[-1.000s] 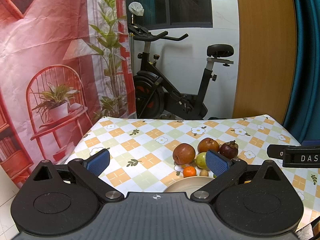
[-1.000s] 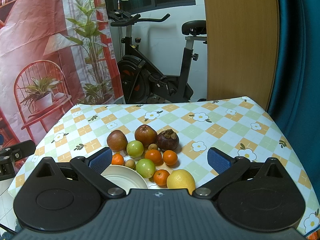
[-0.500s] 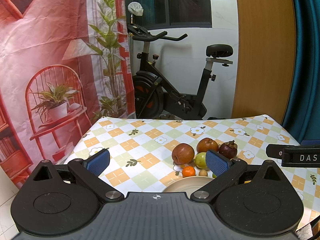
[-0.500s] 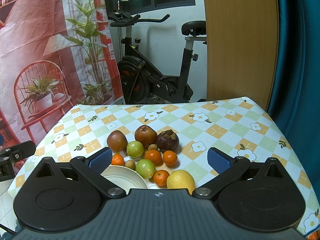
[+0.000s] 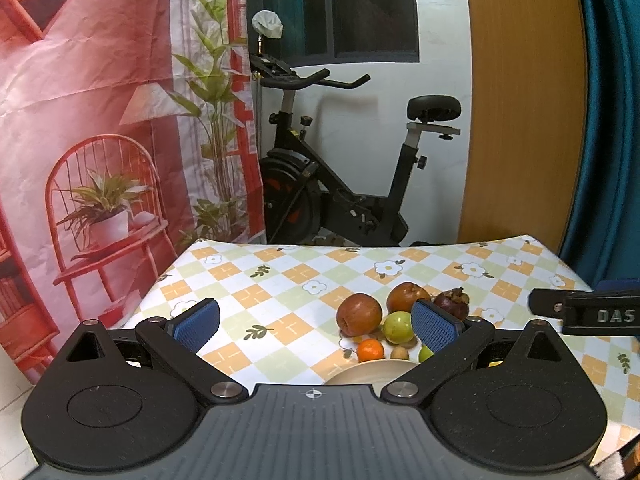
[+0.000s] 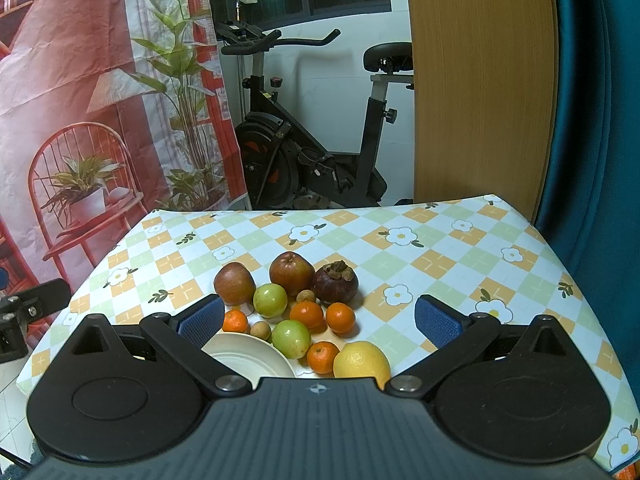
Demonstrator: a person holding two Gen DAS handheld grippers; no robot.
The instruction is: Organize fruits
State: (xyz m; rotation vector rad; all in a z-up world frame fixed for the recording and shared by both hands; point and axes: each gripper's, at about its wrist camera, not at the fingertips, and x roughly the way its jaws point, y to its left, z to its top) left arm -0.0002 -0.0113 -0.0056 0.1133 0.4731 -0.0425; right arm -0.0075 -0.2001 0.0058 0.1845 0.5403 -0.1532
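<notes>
A cluster of fruit lies on the checked tablecloth: two red apples, a dark mangosteen, two green fruits, several small oranges, two small brown longans and a yellow lemon. A cream plate sits at the near left of the cluster, nothing visible on it. My right gripper hovers open above the plate and fruit. My left gripper is open too, left of the fruit, with an apple ahead of it.
An exercise bike stands behind the table, beside a red printed backdrop. A wooden panel and teal curtain fill the right. The other gripper's tip shows at the left wrist view's right edge.
</notes>
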